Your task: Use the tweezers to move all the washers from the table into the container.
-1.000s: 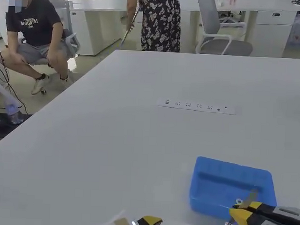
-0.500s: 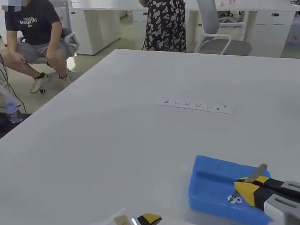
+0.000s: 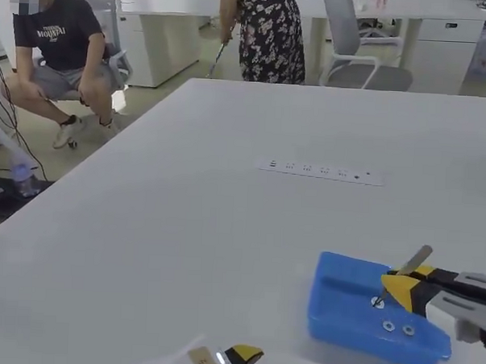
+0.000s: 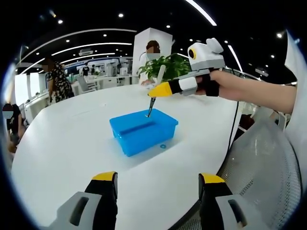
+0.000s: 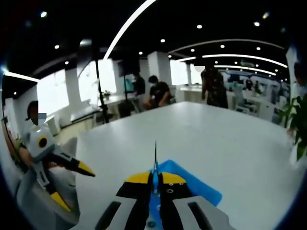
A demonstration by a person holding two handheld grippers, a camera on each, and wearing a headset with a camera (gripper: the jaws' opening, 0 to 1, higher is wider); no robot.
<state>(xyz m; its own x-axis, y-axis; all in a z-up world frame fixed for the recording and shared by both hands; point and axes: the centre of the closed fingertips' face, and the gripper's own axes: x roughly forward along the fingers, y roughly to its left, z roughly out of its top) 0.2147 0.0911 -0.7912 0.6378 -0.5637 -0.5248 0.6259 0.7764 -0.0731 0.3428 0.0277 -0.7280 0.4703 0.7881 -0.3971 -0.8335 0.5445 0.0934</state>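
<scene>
The container (image 3: 338, 323) is bright blue, with silvery washers (image 3: 388, 325) in it, on a plain white desk (image 3: 209, 221). The right hand-held gripper (image 3: 386, 289) has yellow tips, black behind them and a pale grey body. Its tweezers (image 3: 415, 258) look dull grey-tan. The left hand-held gripper (image 4: 158, 179) shows the same yellow on black, with grey. At far left a T-shirt (image 3: 60, 33) is black with white lettering. The far dress (image 3: 270, 34) is dark with a pale floral print.

Tweezers (image 3: 415, 259) tip inside container (image 3: 334, 323): too small to tell if it grips anything. Left gripper (image 3: 242, 359), at worktop (image 3: 225, 229) near edge, cut off by picture bottom.
</scene>
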